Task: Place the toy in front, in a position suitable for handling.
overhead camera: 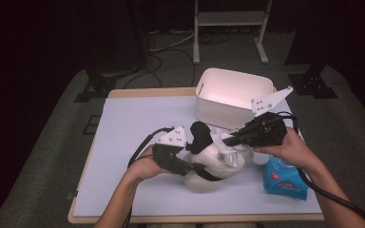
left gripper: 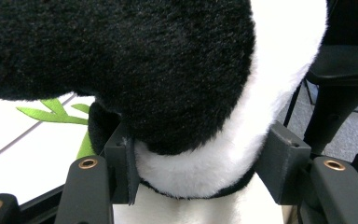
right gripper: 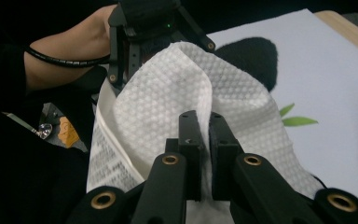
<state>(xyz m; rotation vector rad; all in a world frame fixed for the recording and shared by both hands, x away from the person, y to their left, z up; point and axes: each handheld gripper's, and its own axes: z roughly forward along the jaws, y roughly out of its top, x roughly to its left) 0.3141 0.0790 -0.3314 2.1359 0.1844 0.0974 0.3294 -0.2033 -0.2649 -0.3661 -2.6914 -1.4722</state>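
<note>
I have the table in front of me, a pale sheet on a wood-edged top. At its far right stands a white tub, and from the high view its inside looks bare, though I cannot see the near corner of its floor. Near my right forearm lies a blue packet, probably wipes; I cannot read whether it is open.

The main thing is a plush panda, black and white, sitting mid-table toward the near edge, between my 2 grippers. I judge it light, soft and squashy: it will give under the jaws and not slip, and nothing on it can break. A narrow part such as a limb or the neck is the place to take it, since the round body is too fat to span.

My left gripper does just that: its jaws stand fairly wide and press into a band of white fur under a black patch, so I am holding the panda steady from the left.

My right gripper has its jaws almost together, pinching a fold of white embossed wipe. The wipe drapes over the toy, thin and limp, so it will follow wherever I drag it. A printed label hangs beside it. In my judgement I am set to wipe the toy.
</note>
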